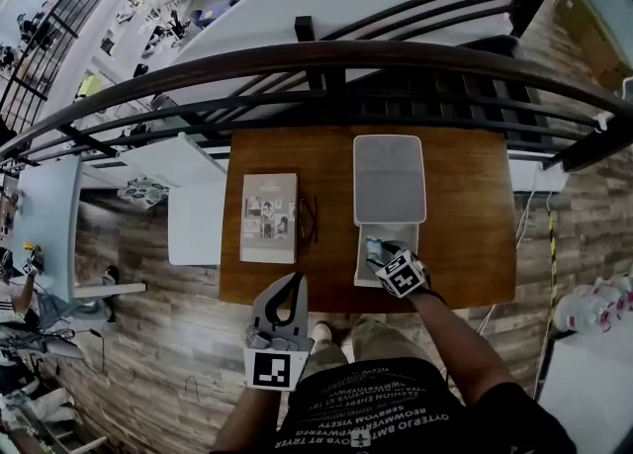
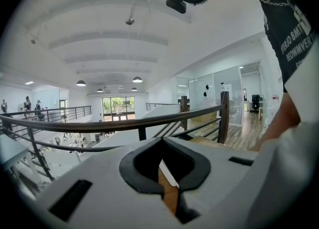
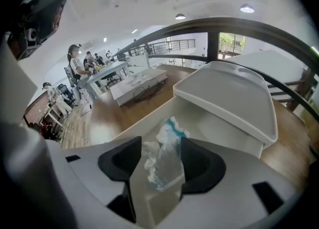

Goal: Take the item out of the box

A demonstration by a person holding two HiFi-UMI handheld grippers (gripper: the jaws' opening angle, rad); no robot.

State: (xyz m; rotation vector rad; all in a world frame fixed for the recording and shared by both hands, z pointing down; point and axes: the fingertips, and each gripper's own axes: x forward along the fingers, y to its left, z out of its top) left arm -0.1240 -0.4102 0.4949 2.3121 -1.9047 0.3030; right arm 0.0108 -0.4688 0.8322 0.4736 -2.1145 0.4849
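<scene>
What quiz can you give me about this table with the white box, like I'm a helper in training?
1. True or false: the lid of the white box is shut.
2. What stands between the jaws of the right gripper? A) a crinkly plastic packet B) a spoon C) a red ball
3. Fill in: on the wooden table, the glasses lie between the booklet and the ____.
Key: 1 false, it stands open. 2 A. 3 box.
</scene>
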